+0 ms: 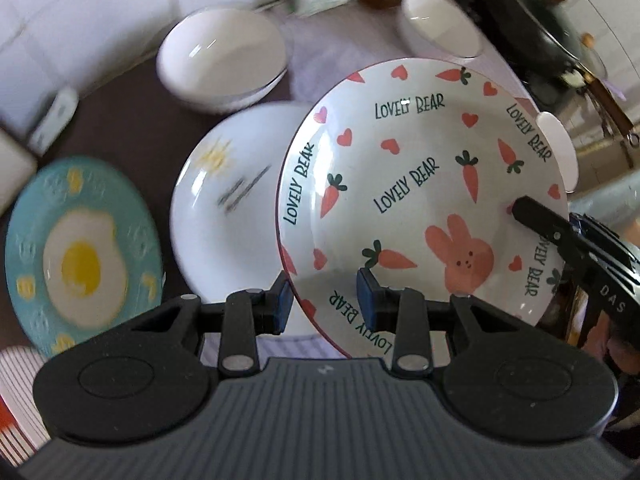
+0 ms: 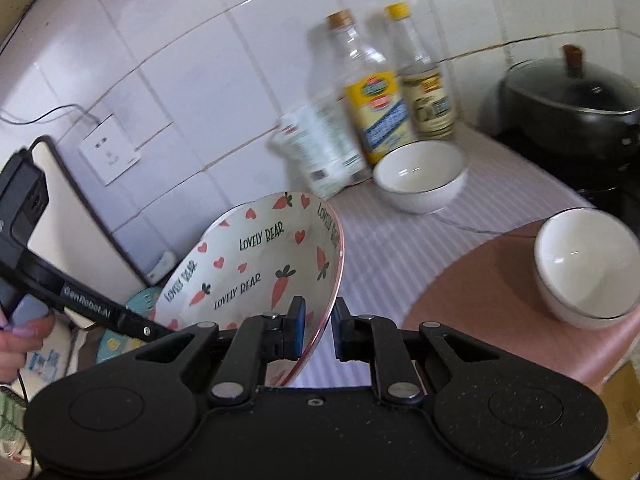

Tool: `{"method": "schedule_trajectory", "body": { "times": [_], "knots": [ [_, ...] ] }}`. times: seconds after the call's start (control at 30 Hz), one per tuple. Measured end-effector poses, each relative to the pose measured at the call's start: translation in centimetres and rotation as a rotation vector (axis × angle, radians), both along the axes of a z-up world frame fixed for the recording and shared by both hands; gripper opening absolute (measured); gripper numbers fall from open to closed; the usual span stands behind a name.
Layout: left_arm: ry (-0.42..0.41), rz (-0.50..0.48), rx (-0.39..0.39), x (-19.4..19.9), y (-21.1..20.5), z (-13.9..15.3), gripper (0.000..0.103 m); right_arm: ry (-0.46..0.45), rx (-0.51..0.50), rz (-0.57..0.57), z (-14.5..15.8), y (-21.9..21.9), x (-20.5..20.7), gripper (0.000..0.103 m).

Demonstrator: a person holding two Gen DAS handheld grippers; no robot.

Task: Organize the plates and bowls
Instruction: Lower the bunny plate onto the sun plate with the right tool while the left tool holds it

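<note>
1. The worktop [image 2: 400,236] carried a pale striped cloth below a white tiled wall [image 2: 180,60], with two clear glass bottles [image 2: 374,92] and a lidded black pot [image 2: 576,100] behind.
2. The left tool [image 1: 326,300] pointed steeply down; the right tool [image 2: 318,330] sloped down more gently.
3. Both tools pinched the rim of the glossy round ceramic plate printed with carrots and hearts [image 1: 420,184] – lifted and tilted above a white plate with a sun print [image 1: 224,208].
4. A teal fried-egg plate [image 1: 80,256] and smooth white bowls [image 2: 420,176] lay nearby.
</note>
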State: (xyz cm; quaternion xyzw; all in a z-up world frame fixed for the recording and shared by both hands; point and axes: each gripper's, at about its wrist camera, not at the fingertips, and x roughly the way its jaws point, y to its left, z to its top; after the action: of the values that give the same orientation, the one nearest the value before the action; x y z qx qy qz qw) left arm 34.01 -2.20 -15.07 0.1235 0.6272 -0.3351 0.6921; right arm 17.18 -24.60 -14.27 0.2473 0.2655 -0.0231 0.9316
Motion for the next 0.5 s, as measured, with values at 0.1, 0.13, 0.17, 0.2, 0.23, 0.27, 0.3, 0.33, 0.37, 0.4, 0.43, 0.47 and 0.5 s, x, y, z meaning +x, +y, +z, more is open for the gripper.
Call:
{"method": "schedule_trajectory", "body": {
  "times": [0.1,0.13,0.17,0.2,0.23,0.27,0.3,0.33,0.37,0.4,0.43,0.47,0.5],
  "knots": [
    [0.02,0.035,0.016,-0.4,1.4,-1.2,0.033,0.01,0.0,0.046,-0.5,1.0,1.1,0.018],
    [0.037,0.049,0.018,-0.2,1.8,-1.8,0.033,0.019,-0.002,0.06,-0.8,1.3,1.6,0.018],
    [0.051,0.063,0.016,0.0,2.2,-2.3,0.033,0.027,-0.001,0.075,-1.0,1.4,1.9,0.018],
    [0.065,0.08,0.014,0.1,2.7,-2.8,0.033,0.03,0.002,0.09,-1.4,1.5,2.1,0.018],
    [0.07,0.09,0.016,0.1,3.1,-3.1,0.033,0.034,0.008,0.11,-1.7,1.6,2.5,0.018],
    [0.073,0.099,0.019,0.1,3.4,-3.5,0.033,0.041,0.012,0.125,-1.9,1.7,2.8,0.018],
    [0.075,0.105,0.022,0.1,3.7,-3.9,0.033,0.048,0.011,0.136,-2.2,1.9,3.2,0.018],
    [0.079,0.114,0.027,0.0,4.0,-4.2,0.033,0.058,0.006,0.143,-2.4,2.1,3.6,0.018],
    [0.085,0.124,0.029,0.1,4.2,-4.5,0.033,0.066,0.005,0.149,-2.6,2.3,3.8,0.017],
    [0.089,0.13,0.03,0.0,4.4,-4.8,0.033,0.075,0.009,0.152,-2.9,2.4,4.2,0.017],
    [0.091,0.133,0.033,0.1,4.4,-5.0,0.033,0.085,0.012,0.154,-3.2,2.5,4.5,0.017],
    [0.088,0.13,0.038,0.1,4.4,-5.1,0.033,0.093,0.013,0.156,-3.4,2.6,4.9,0.017],
    [0.083,0.126,0.043,0.1,4.5,-5.1,0.033,0.105,0.009,0.16,-3.6,2.8,5.2,0.017]
  ]
}}
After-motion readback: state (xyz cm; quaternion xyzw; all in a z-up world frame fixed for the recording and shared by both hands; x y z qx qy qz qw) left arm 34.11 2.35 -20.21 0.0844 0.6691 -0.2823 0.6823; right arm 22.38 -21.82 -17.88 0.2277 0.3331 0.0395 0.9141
